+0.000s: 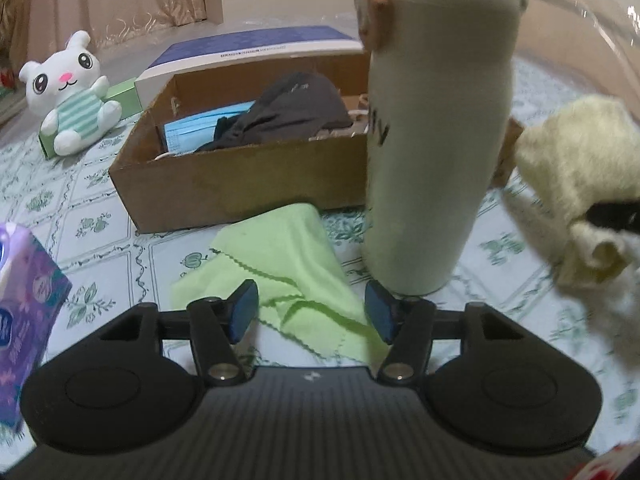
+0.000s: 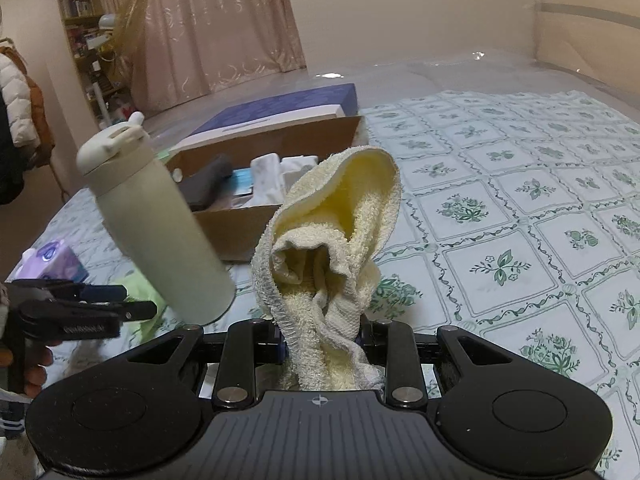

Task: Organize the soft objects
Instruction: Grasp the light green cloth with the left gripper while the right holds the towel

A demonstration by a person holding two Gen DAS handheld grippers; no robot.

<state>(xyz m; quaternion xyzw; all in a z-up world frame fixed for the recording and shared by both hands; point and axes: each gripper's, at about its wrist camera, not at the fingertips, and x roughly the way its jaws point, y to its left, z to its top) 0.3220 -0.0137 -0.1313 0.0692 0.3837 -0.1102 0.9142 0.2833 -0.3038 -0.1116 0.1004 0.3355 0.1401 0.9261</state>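
A light green cloth (image 1: 276, 248) lies crumpled on the patterned tablecloth in front of a cardboard box (image 1: 224, 188). My left gripper (image 1: 310, 300) stands open just over the cloth's near edge, its pads apart and pressing on nothing. In the right wrist view a pale yellow towel (image 2: 344, 220) bunches up between the jaws of my right gripper (image 2: 322, 340), which is shut on it above the table. The same towel (image 1: 572, 160) shows at the right of the left wrist view. The box holds a dark garment (image 1: 296, 108) and a blue face mask (image 1: 200, 124).
A tall cream bottle (image 1: 432, 140) stands upright right of the green cloth, close to my left gripper's right finger. A white plush bunny (image 1: 72, 92) sits far left, a purple tissue pack (image 1: 28, 300) near left. A blue-topped flat box (image 1: 256, 46) lies behind the cardboard box.
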